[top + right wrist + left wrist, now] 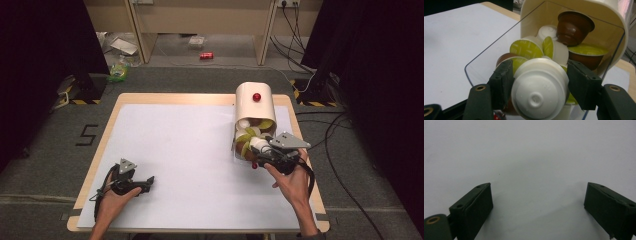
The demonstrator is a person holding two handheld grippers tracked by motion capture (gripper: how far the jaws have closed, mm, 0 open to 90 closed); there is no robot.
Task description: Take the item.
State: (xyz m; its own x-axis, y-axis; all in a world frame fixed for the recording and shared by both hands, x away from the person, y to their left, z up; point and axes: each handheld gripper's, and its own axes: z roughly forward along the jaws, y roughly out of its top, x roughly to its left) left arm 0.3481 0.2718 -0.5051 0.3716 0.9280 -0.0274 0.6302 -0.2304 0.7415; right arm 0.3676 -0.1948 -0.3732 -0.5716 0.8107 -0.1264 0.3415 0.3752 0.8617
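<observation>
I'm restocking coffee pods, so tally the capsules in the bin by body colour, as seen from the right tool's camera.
White capsules: 4, one of them between the jaws of the right tool
Brown capsules: 3
Total: 7 that I can make out; more may be hidden behind.

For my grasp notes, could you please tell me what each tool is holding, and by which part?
The right tool grips a white capsule by its sides, at the mouth of the capsule container. The left tool is open over the bare white mat, holding nothing.
</observation>
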